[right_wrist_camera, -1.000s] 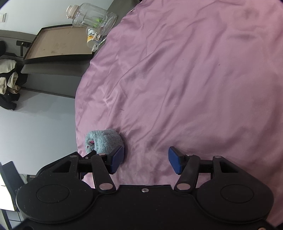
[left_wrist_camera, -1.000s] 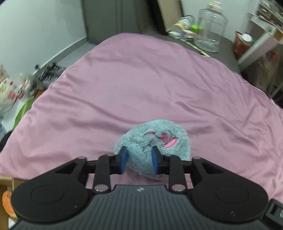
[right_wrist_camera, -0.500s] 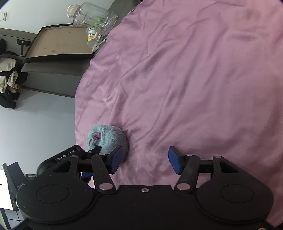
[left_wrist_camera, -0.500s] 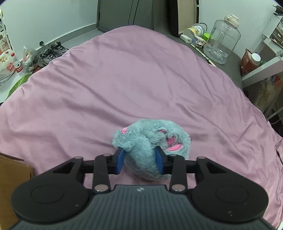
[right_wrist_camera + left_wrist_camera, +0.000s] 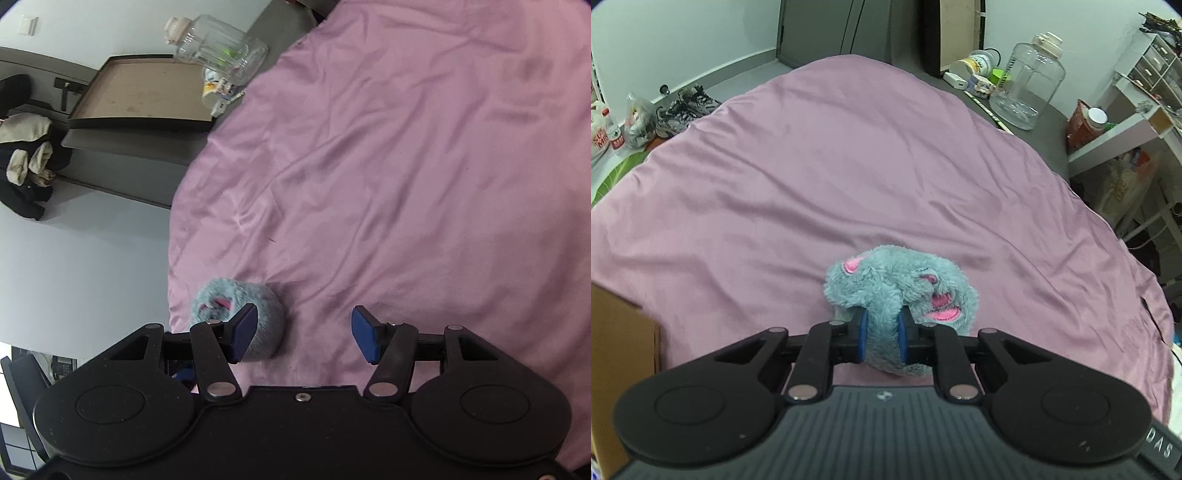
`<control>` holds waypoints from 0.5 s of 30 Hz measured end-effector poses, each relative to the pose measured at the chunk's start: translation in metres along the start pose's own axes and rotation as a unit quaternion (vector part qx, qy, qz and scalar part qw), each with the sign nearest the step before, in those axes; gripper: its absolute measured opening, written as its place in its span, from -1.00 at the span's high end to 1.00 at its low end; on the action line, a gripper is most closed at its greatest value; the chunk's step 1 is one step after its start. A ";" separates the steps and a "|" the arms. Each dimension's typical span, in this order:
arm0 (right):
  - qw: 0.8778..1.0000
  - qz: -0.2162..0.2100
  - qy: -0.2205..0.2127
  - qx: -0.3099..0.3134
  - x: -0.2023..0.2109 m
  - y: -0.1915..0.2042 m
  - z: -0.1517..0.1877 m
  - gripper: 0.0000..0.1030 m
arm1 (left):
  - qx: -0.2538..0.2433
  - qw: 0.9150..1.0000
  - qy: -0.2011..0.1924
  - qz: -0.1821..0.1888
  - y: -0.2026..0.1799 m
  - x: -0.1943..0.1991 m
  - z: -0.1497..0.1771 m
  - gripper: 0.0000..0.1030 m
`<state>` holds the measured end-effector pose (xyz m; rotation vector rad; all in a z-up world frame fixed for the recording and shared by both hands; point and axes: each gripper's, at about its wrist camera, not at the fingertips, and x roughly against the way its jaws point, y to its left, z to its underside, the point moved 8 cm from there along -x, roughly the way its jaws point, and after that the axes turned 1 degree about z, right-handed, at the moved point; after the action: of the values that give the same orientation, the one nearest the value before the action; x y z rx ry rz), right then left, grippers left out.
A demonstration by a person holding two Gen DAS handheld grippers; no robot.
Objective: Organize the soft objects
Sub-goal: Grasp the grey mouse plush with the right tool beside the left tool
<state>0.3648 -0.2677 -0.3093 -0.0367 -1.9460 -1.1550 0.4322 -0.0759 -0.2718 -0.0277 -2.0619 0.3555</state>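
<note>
Left gripper (image 5: pixel 881 338) pinching the blue plush toy (image 5: pixel 901 291) near the pink bedspread's (image 5: pixel 849 166) edge; right gripper (image 5: pixel 303 338) spread wide, toy's underside hidden.

Grey-blue, pink-marked plush toy (image 5: pixel 901 291) on plain mauve bedsheet (image 5: pixel 849 166).

Pink bedspread (image 5: pixel 871 166) lies bare ahead of and to both sides of the blue plush toy (image 5: pixel 897 291). Obstacles only at the edges: a cardboard box (image 5: pixel 617 332) hard left, a clear water jug (image 5: pixel 1027 85) and small clutter (image 5: pixel 975 74) past the far right corner.
</note>
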 end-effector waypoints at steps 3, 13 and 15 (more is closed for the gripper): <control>1.000 0.000 -0.011 0.005 0.014 -0.001 -0.001 -0.11 | 0.002 1.000 0.002 0.008 -0.001 0.011 0.010 0.70; 0.999 -0.001 -0.039 0.032 0.053 0.003 0.000 -0.11 | -0.004 0.998 0.031 0.058 -0.018 0.040 0.053 0.70; 0.999 0.001 -0.043 0.033 0.059 0.003 0.000 -0.11 | -0.008 0.997 0.036 0.063 -0.020 0.043 0.060 0.70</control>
<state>0.3285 -0.2876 -0.2676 -0.0533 -2.0585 -1.1024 0.3619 -0.1024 -0.2568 -0.1780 -1.9964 0.4106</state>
